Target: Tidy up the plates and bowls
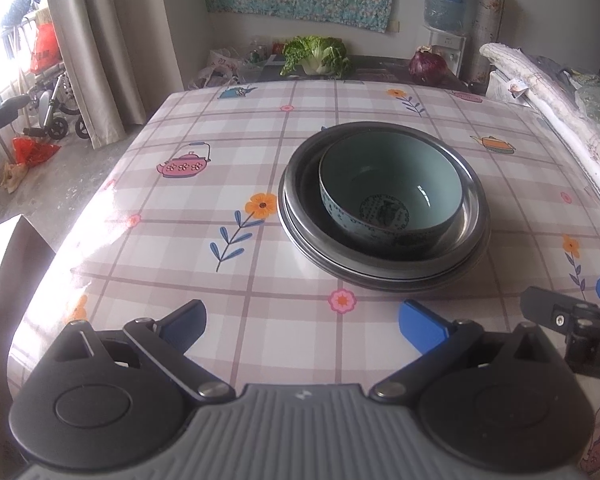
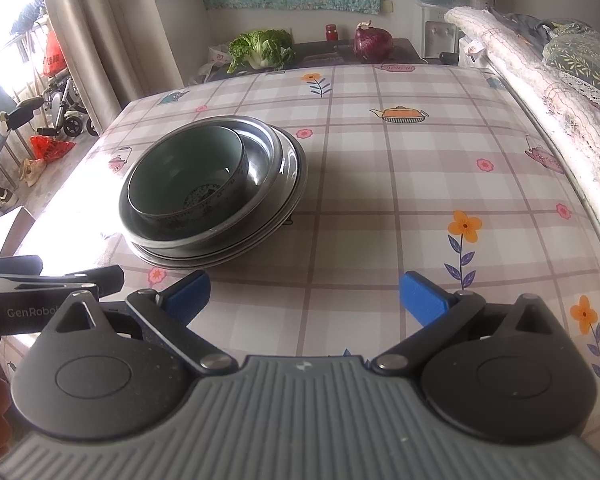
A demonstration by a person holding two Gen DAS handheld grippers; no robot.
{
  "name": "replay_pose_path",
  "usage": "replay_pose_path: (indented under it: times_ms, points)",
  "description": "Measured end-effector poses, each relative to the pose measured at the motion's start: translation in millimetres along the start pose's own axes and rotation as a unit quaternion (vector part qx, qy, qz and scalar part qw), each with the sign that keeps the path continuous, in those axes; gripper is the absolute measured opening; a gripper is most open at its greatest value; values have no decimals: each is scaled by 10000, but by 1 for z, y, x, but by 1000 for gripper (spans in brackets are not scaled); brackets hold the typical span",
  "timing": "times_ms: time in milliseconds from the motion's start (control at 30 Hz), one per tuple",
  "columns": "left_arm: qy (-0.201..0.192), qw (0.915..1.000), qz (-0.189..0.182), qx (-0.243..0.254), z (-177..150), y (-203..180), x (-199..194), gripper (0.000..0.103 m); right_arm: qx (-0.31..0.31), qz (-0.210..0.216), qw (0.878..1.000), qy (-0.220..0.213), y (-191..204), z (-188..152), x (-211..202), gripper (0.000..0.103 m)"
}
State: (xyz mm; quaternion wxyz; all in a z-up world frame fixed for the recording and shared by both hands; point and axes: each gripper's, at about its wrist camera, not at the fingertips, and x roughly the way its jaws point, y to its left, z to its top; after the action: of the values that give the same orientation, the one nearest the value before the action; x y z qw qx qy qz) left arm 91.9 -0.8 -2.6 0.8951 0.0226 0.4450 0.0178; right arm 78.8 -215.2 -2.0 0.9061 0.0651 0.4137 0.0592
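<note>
In the left wrist view, the left gripper (image 1: 302, 326) hangs with jaws spread wide and empty above the checked tablecloth (image 1: 203, 152), and at about one o'clock sits one stack: a single teal bowl (image 1: 390, 190) nested in one steel bowl (image 1: 474, 184) atop steel plates (image 1: 380, 276) (two rims show, perhaps more). In the right wrist view, the right gripper (image 2: 304, 294) is likewise wide apart and empty, with the same stack at ten o'clock and the other gripper at nine.

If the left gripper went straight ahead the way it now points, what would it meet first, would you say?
Probably the stack of dishes: the left gripper, open and empty, looks along the tablecloth towards it. The lower metal plates' near rim comes first, slightly right of centre. Depth is unclear, so it might pass just left.
</note>
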Motion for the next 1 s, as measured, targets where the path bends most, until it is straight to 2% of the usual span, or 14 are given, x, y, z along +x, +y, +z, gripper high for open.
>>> replay_pose_path:
  times_ms: [1000]
  points:
    - [91, 10000, 25, 2, -2, 0, 3, 103, 64, 0, 9998, 173, -1, -1, 6, 102]
